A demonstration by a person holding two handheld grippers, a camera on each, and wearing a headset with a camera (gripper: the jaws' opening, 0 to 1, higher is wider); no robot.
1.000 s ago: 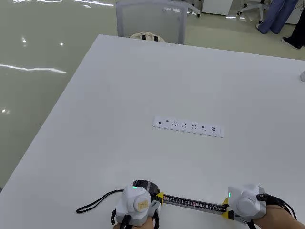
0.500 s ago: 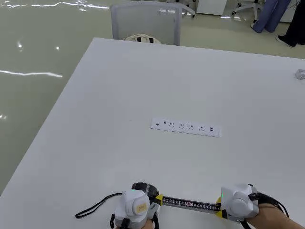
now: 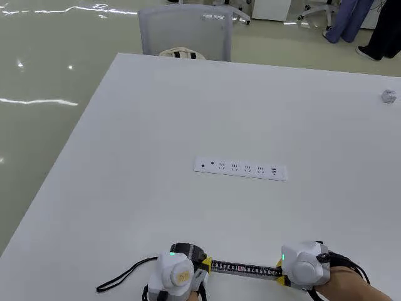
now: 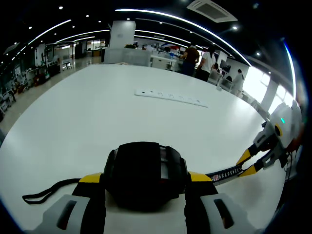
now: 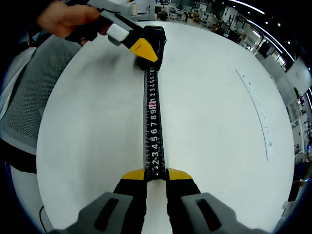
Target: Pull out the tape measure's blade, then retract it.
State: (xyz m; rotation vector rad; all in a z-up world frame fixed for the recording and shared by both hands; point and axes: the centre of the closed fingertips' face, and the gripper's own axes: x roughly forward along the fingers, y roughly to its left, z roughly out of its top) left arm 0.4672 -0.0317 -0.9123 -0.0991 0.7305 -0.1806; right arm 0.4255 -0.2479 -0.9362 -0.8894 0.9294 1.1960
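A black tape measure case (image 4: 145,171) sits between the yellow-tipped jaws of my left gripper (image 4: 146,178), which is shut on it at the table's near edge (image 3: 188,258). Its black blade (image 5: 152,127) with white numbers runs out flat over the table to my right gripper (image 5: 156,174), which is shut on the blade's end. In the head view the blade (image 3: 244,269) spans between the left gripper (image 3: 202,264) and the right gripper (image 3: 278,274). A black wrist strap (image 3: 122,278) trails left from the case.
A white power strip (image 3: 240,168) lies mid-table beyond the grippers. A grey chair (image 3: 185,31) stands at the far edge. A small crumpled object (image 3: 388,96) rests at the far right. People stand in the background (image 3: 351,19).
The visible stretch of blade between the grippers has shortened a little as the right gripper closed in on the case. The camera has tilted, shifting the whole scene.
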